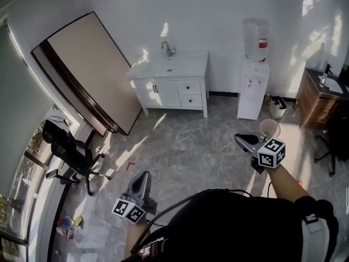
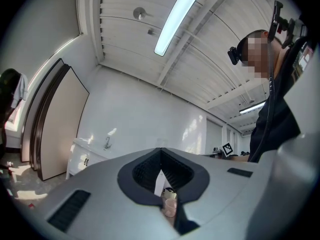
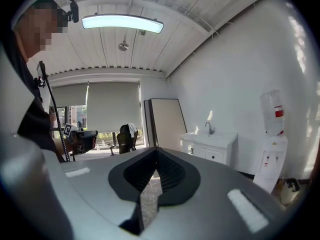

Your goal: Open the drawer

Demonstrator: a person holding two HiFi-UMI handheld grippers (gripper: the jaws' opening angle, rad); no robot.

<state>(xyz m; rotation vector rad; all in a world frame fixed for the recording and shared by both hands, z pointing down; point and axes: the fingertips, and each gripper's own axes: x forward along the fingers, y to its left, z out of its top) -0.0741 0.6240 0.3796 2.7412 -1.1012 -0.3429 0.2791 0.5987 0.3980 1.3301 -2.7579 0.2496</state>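
1. Counting from the head view: one white vanity cabinet (image 1: 140, 83) stands against the far wall. It has one faucet (image 1: 168, 48) on its worktop (image 1: 182, 65) and two doors (image 1: 163, 93) on its left half. Two drawers are stacked on its right half, an upper drawer (image 1: 189, 87) over a lower drawer (image 1: 191, 100).
2. One water dispenser (image 1: 253, 91) carrying one bottle (image 1: 256, 39) stands just right of the vanity cabinet. One large board (image 1: 92, 70) leans on the left wall, and one black office chair (image 1: 71, 149) sits by the window. One pink bucket (image 1: 270, 127) is on the floor (image 1: 185, 146), and one brown cabinet (image 1: 316, 102) is at the right edge.
3. Both drawers are closed, their fronts flush with the cabinet face.
4. There are two pairs of tongs. The left tongs (image 1: 143, 174) are low on the left, jaws together, with nothing between them.
5. The right tongs (image 1: 238, 138) are higher on the right, jaws together but for a thin slit, and also empty.
6. The drawers lie well apart from both tongs, across the open floor, and fall between the two sideways. The left tongs aim roughly toward the vanity, while the right tongs aim leftward across the floor.
7. Each drawer front faces out into the room. Its long axis runs level along the cabinet face, parallel to the wall.
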